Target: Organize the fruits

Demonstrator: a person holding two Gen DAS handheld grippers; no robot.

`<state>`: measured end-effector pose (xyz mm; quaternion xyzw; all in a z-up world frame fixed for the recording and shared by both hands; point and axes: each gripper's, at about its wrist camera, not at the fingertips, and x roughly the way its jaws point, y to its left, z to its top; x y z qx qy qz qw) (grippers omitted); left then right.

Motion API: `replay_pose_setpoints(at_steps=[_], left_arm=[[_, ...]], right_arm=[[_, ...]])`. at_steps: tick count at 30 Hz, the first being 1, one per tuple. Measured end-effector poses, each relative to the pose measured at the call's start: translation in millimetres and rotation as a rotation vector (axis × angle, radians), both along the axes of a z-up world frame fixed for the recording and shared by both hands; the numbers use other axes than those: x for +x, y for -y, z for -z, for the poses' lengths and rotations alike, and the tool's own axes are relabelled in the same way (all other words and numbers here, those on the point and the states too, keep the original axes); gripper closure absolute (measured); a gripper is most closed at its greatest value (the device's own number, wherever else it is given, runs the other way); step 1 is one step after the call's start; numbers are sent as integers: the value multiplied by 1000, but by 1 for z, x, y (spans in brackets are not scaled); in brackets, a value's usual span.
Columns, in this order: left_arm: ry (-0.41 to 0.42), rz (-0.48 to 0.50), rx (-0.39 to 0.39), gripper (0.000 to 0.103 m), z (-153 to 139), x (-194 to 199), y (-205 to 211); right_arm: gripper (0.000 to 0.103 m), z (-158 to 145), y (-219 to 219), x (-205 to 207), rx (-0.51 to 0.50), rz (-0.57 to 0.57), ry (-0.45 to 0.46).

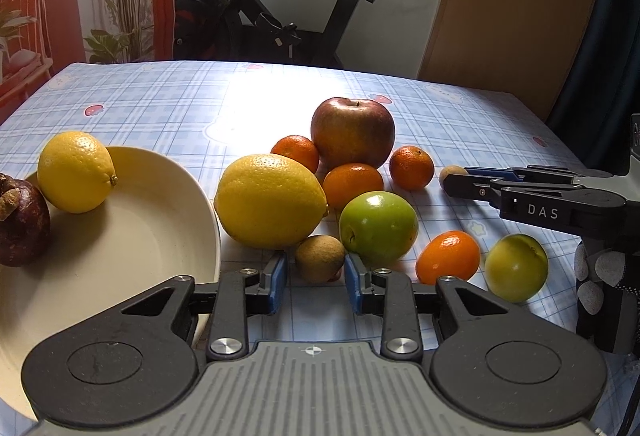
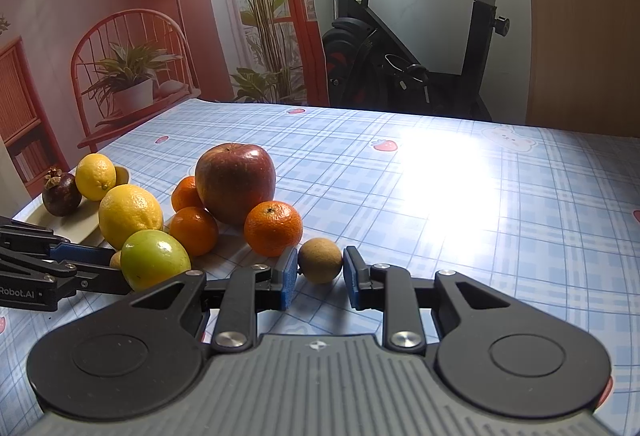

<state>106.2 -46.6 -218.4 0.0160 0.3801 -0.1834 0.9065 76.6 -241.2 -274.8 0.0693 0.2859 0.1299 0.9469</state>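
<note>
Checked-cloth surface (image 1: 168,104), exercise bike behind. Left tongs (image 1: 316,268), right tongs (image 2: 320,268) spread, each bracketing brown fruit for pickup toward plate (image 1: 132,236).

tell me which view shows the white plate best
The left wrist view: the white plate fills its lower left, with a lemon and a mangosteen on it. The right wrist view shows only a thin far sliver behind fruit.

The white letters "DAS" are printed on the black side of the right gripper (image 1: 456,182). The white words "Robot.AI" are printed on the black side of the left gripper (image 2: 108,262). No other words can be read.
</note>
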Motion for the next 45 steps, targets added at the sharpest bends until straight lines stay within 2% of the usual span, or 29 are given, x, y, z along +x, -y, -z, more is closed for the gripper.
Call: replay_pose_setpoints(at_steps=[33, 45], left_arm=[[45, 18, 10, 75, -8, -12, -2], [96, 20, -11, 75, -29, -21, -11]], right_arm=[[76, -1, 5, -3, 14, 1, 13], [76, -1, 8, -6, 18, 8, 20]])
